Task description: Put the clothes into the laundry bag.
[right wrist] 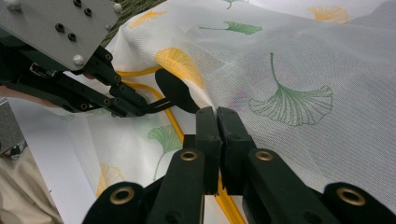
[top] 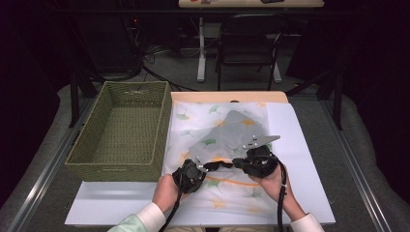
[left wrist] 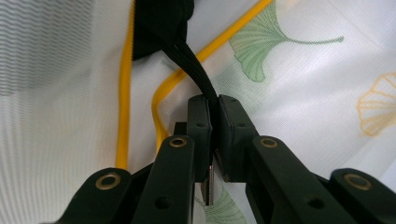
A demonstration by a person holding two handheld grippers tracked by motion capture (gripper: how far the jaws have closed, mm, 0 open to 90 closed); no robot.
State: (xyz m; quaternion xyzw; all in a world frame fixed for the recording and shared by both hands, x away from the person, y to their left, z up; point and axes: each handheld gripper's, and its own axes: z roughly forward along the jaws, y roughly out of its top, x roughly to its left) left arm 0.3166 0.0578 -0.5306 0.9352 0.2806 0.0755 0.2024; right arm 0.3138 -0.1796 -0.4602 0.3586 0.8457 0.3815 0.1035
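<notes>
The left gripper (left wrist: 212, 109) is clamped on a black cord (left wrist: 194, 63) leading from a black tab (top: 220, 165), which lies on the white ginkgo-print cloth (top: 217, 125) between both grippers near the table's front edge. The right gripper (right wrist: 217, 116) has its jaws pressed together against the cloth; whether it pinches the fabric cannot be told. A woven basket (top: 121, 130) borders the cloth's left edge, while bare white table surface (top: 300, 145) lies to the right and front.

White cloth (top: 227, 140) bears green and yellow leaves.
</notes>
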